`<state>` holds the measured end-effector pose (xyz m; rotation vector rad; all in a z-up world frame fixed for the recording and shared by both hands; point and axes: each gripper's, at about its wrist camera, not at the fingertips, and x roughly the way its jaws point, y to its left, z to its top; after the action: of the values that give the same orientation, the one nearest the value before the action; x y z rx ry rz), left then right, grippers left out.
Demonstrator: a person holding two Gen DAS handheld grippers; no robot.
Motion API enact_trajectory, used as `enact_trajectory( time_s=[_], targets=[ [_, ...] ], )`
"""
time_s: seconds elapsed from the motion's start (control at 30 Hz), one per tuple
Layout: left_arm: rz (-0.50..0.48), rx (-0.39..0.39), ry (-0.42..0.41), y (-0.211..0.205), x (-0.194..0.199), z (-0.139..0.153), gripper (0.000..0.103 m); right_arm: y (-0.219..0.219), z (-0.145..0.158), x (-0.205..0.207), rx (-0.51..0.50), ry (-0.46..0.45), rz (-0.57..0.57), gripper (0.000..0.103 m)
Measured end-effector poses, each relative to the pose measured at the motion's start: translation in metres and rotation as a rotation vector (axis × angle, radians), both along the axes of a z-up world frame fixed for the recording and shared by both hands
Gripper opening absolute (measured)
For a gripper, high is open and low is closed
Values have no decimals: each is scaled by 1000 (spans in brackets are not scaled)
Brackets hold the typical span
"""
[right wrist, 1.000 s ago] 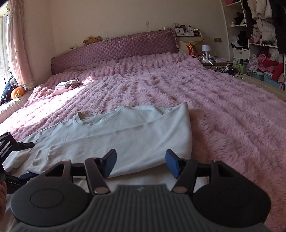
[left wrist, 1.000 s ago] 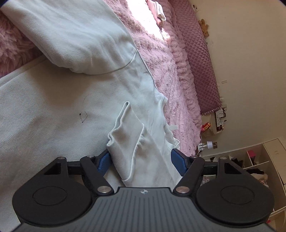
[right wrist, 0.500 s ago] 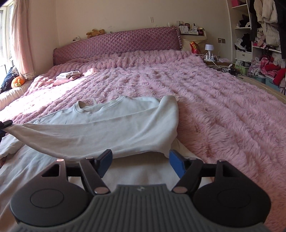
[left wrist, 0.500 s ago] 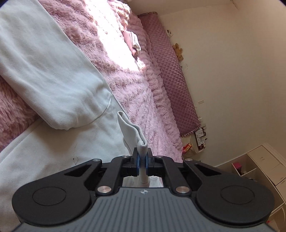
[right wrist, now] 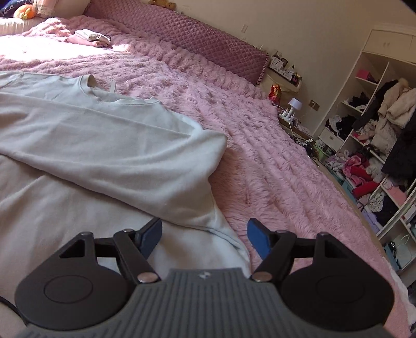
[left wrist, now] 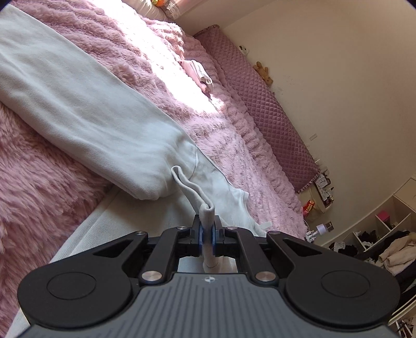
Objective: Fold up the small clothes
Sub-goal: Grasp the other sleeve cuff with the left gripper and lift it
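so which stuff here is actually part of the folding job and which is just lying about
In the job:
- pale sweatshirt
- its cuff, pinched in the left gripper
- right gripper, open over the hem

Lying about:
- folded clothes
- teddy bear
- orange plush
- small lamp
- shelf clutter

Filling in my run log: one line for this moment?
left gripper: shut on sweatshirt cuff | right gripper: open above hem | bed
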<state>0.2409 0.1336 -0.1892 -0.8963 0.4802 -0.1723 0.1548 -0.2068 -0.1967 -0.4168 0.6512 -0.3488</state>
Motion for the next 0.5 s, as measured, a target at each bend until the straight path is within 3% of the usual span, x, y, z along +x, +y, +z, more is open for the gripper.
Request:
enact_trajectory(
  time_s=[0.03, 0.07, 0.1, 0.13, 0.17, 0.37, 0.4, 0.47, 0.5],
  targets=[
    [-2, -16, 1, 1, 3, -1, 7, 2, -5, 2, -42, 14, 17, 68],
    [-7, -34, 4, 3, 5, -2, 16, 4, -9, 3, -81, 27, 31, 68],
    [-8, -56, 20, 4, 10, -4, 25, 6, -12, 4, -114, 32, 42, 68],
    [-10, -74, 38, 5, 17, -7, 42, 7, -15, 4, -144, 29, 54, 68],
    [-13, -82, 52, 6, 22, -9, 50, 9, -16, 4, -165, 23, 63, 69],
    [-56, -67, 58, -6, 53, -12, 53, 5, -15, 15, -154, 13, 57, 70],
    [-62, -60, 45, -9, 55, -10, 50, 4, -14, 16, -150, 11, 54, 70],
    [-57, -9, 7, -14, 54, -1, 4, 4, -14, 17, -148, 9, 52, 70],
    [-50, 12, -35, -16, 50, 7, 4, 5, -14, 18, -149, 10, 53, 70]
  ],
)
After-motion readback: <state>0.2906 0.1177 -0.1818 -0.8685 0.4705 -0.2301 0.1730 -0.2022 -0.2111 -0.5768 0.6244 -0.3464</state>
